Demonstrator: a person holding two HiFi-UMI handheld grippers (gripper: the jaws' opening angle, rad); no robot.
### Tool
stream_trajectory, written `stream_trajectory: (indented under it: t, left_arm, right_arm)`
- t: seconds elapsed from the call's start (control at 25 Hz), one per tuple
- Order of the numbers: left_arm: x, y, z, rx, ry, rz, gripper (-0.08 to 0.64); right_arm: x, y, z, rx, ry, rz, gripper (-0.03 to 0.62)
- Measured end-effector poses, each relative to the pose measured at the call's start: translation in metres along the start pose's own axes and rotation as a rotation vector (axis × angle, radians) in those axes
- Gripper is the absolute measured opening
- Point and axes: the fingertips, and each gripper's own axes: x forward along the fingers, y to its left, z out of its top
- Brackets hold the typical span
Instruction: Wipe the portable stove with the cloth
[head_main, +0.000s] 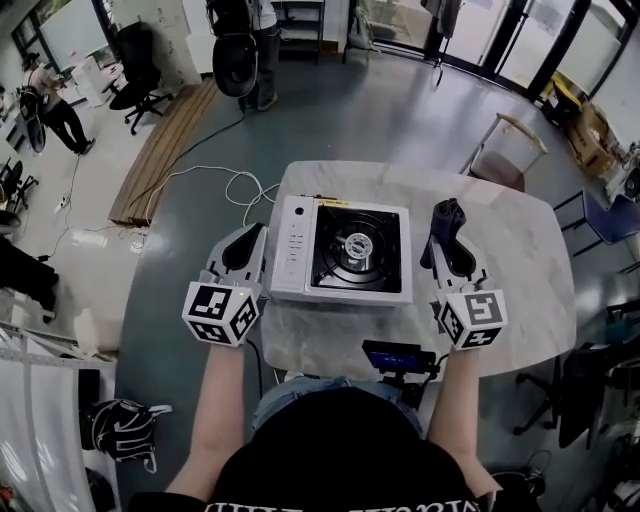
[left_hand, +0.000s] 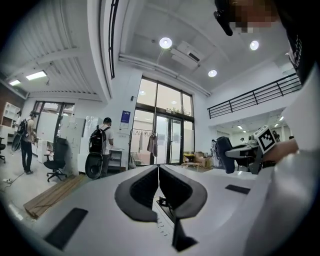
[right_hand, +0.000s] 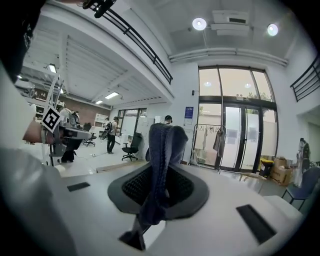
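Currently the dark cloth (right_hand: 162, 150) is clamped between the jaws of the right gripper (head_main: 447, 240), sticking up past their tips, just right of the portable stove (head_main: 345, 250) on the table (head_main: 520, 260). The left gripper (left_hand: 158, 182) is seen closed, nothing gripped, just beside the stove's left edge.
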Motion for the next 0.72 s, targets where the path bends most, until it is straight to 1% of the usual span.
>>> stream_trajectory:
  t: [0.16,0.28,0.36,0.52,0.72]
  left_arm:
    - [0.017,0.007,0.022,0.05,-0.043,0.016,0.015]
    - [0.026,0.005,0.036,0.145,-0.051,0.009,0.015]
    - [0.03,0.0,0.046,0.182,-0.066,-0.002,0.015]
    - [0.031,-0.003,0.06,0.158,-0.117,-0.005,0.015]
    - [0.031,-0.001,0.062,0.151,-0.135,0.018,0.015]
  right_arm:
    - [-0.001,-0.013,0.006,0.004,-0.015,-0.014,0.074]
    - [-0.004,-0.02,0.008,0.032,-0.015,-0.01,0.074]
    - [-0.006,-0.023,0.008,0.034,-0.017,-0.009,0.074]
    - [-0.008,-0.028,0.01,0.032,-0.033,-0.025,0.074]
    - [-0.015,-0.038,0.015,0.034,-0.065,-0.06,0.074]
